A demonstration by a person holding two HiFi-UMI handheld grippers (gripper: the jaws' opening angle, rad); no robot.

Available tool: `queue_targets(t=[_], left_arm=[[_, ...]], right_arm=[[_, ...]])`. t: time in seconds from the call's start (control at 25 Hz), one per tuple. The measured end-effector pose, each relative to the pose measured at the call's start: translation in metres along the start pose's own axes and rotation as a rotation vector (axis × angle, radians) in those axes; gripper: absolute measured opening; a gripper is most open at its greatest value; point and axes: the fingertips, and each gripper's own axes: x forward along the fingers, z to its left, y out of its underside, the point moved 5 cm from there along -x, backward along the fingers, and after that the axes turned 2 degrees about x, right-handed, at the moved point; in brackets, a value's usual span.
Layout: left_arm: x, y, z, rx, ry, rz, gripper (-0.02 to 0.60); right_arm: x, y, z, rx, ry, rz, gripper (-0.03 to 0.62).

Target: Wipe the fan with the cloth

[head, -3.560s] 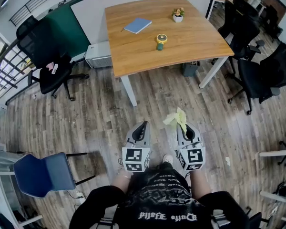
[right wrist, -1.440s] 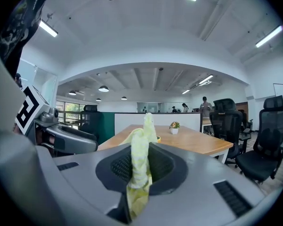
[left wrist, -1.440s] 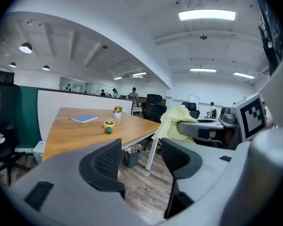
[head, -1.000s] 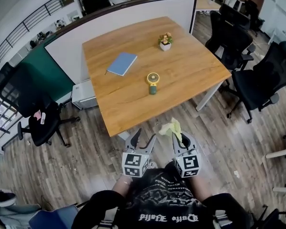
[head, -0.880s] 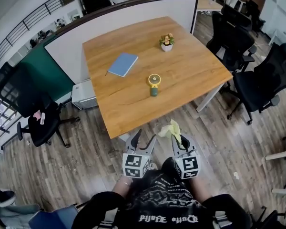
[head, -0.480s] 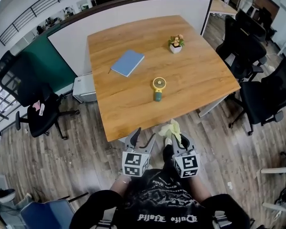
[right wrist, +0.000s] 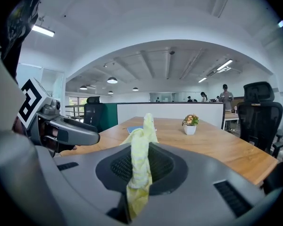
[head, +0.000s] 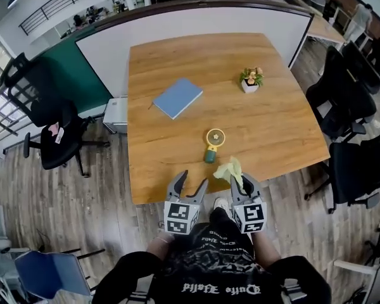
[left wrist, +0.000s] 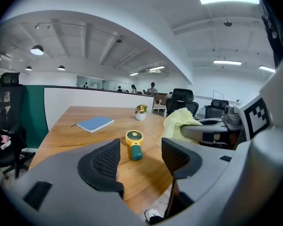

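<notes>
A small hand fan (head: 213, 144) with a yellow round head and green handle lies flat on the wooden table (head: 278, 132), near its front edge; it also shows in the left gripper view, the fan (left wrist: 134, 144) just beyond the jaws. My right gripper (head: 239, 181) is shut on a pale yellow cloth (head: 230, 169), which sticks up from between the jaws as the cloth (right wrist: 140, 163) in the right gripper view. My left gripper (head: 189, 183) is open and holds nothing. Both grippers hover at the table's front edge, just short of the fan.
A blue notebook (head: 177, 97) lies at the table's back left, and a small potted plant (head: 251, 79) at the back right. A white partition (head: 107, 49) runs behind the table. Black office chairs (head: 348, 119) stand to the right and one (head: 50, 132) to the left.
The person has walked up to the table: the table and fan have come closer, and both grippers now reach its front edge. The cloth stays gripped on the right.
</notes>
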Motion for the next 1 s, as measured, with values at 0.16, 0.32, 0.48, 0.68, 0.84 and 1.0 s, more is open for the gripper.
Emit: queue_targets(t=[0.16, 0.32, 0.48, 0.68, 0.84, 1.0], left_arm=[[0.037, -0.005, 0.003, -0.019, -0.037, 0.025, 0.284], [0.078, -0.009, 0.003, 0.014, -0.061, 0.057, 0.284], [0.102, -0.004, 0.004, -0.001, -0.112, 0.114, 0.284], [0.121, 0.015, 0.000, -0.022, -0.167, 0.183, 0.284], [0.129, 0.020, -0.004, -0.031, -0.175, 0.213, 0.284], [0.144, 0.033, -0.001, -0.036, -0.140, 0.309, 0.284]], right_arm=[[0.033, -0.007, -0.028, -0.031, -0.062, 0.006, 0.050], [0.057, -0.015, -0.056, -0.057, -0.107, 0.017, 0.051], [0.074, -0.018, -0.078, -0.061, -0.155, 0.025, 0.051], [0.085, -0.010, -0.099, -0.052, -0.205, 0.053, 0.051], [0.086, 0.000, -0.107, -0.019, -0.217, 0.089, 0.052], [0.085, 0.012, -0.109, 0.025, -0.211, 0.131, 0.052]])
